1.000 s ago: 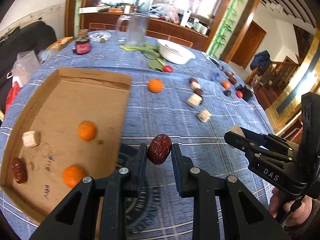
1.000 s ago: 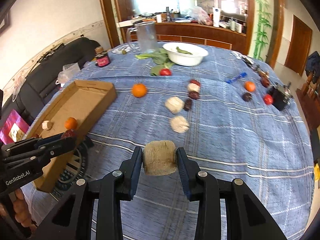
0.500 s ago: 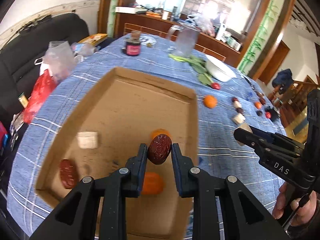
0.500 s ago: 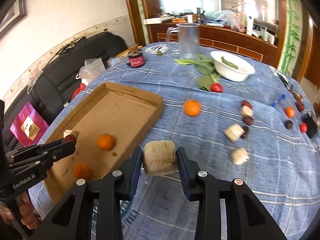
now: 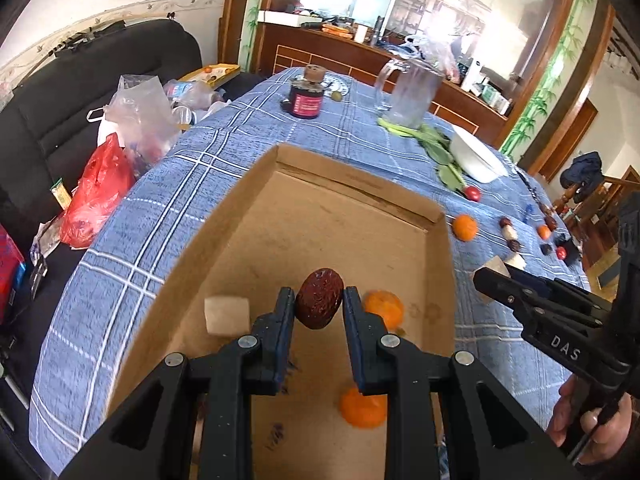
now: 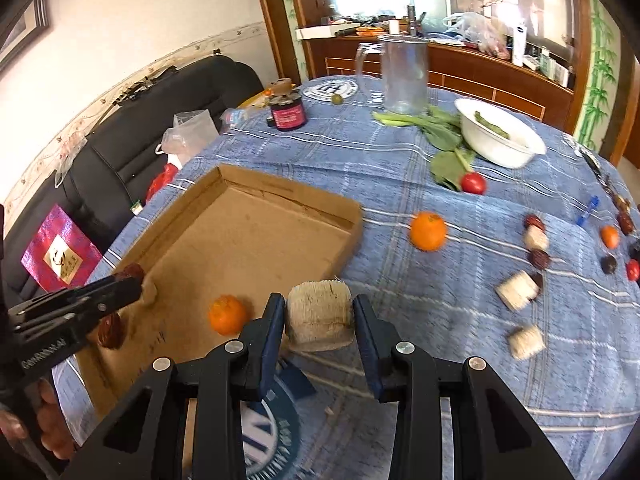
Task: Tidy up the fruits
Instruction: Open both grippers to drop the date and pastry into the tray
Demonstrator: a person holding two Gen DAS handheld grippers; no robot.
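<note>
Both grippers carry something: the left gripper (image 5: pixel 319 305) pinches a red date (image 5: pixel 319 304) above the cardboard tray (image 5: pixel 356 184), while the right gripper (image 6: pixel 319 317) clamps a pale fibrous chunk (image 6: pixel 320 318), perhaps sugarcane, near the tray's edge.

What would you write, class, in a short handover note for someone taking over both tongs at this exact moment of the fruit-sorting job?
Left tongs: shut on a red date, held above the cardboard tray.
Right tongs: shut on a pale sugarcane chunk, by the tray's near right edge.
In the tray: two oranges, one pale chunk and a date.
Left on the blue cloth: one orange, more chunks, dates and small red fruit at the right.
Next, probably: release both pieces into the tray, then fetch the rest.
</note>
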